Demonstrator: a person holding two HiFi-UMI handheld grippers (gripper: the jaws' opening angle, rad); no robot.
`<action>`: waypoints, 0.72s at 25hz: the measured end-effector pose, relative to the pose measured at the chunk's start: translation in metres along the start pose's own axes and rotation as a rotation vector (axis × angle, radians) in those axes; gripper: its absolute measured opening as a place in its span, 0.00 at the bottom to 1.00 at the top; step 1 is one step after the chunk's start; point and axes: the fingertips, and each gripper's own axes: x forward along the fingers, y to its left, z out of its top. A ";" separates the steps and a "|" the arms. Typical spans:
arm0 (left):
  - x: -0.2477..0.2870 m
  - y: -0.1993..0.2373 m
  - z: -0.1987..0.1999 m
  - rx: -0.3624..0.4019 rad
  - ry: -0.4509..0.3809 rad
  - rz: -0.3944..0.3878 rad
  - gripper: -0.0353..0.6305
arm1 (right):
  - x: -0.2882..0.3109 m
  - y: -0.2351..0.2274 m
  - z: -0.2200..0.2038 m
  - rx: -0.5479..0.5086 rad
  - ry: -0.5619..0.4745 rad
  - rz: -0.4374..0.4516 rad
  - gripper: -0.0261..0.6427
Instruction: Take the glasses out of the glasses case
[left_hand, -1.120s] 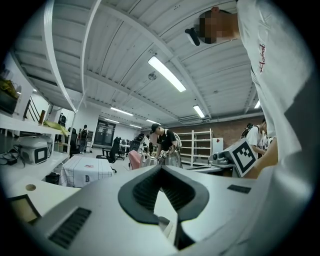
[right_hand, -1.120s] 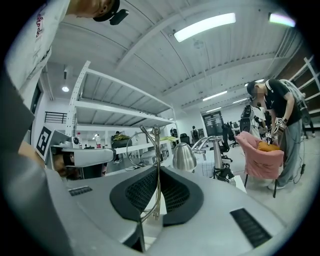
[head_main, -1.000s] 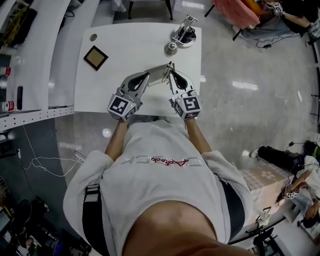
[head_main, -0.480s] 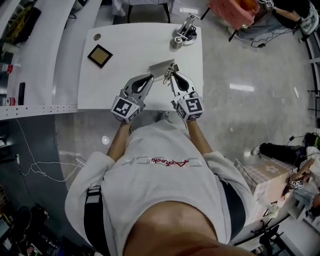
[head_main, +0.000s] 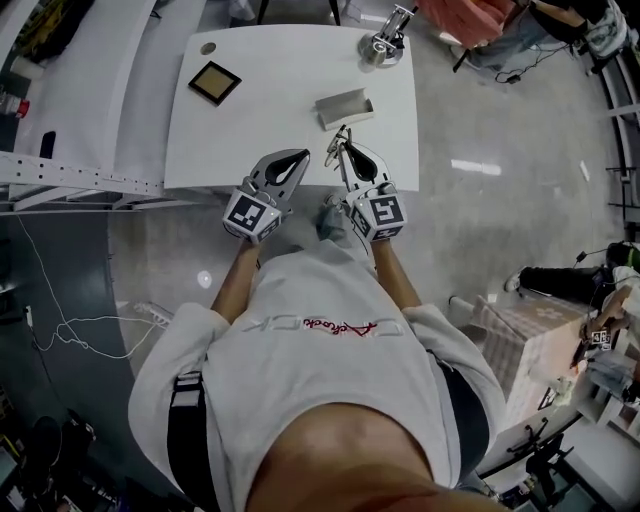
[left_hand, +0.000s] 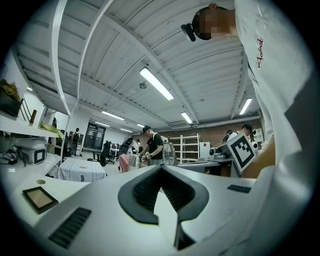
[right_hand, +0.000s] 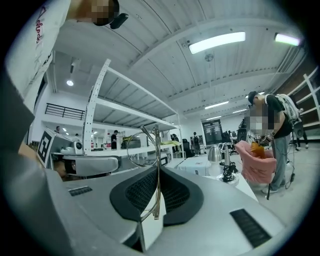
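Head view: the glasses (head_main: 339, 137) are thin and hard to make out at the tips of the right gripper (head_main: 344, 145), apart from the open glasses case (head_main: 345, 107) on the white table (head_main: 240, 130).

Left gripper view: the left gripper (left_hand: 160, 169) has its jaws together, with nothing between them.

Right gripper view: the jaws pinch one temple of the glasses.

Open across the near half of the white rectangular table (head_main: 240, 140); blocked further in by the open grey oblong glasses case (head_main: 345, 107), the dark-framed tan square (head_main: 215, 83), the shiny metal stand (head_main: 385, 45).

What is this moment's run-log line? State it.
right gripper: shut on glasses | left gripper: shut, empty | glasses case: on table
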 end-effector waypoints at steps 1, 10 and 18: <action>-0.006 -0.004 -0.002 -0.001 -0.001 -0.004 0.09 | -0.006 0.006 -0.002 0.000 0.000 -0.007 0.08; -0.050 -0.041 -0.012 -0.022 0.003 -0.011 0.09 | -0.058 0.040 -0.015 0.008 0.010 -0.061 0.08; -0.075 -0.067 -0.023 -0.041 -0.006 -0.009 0.09 | -0.093 0.057 -0.023 0.001 0.013 -0.089 0.08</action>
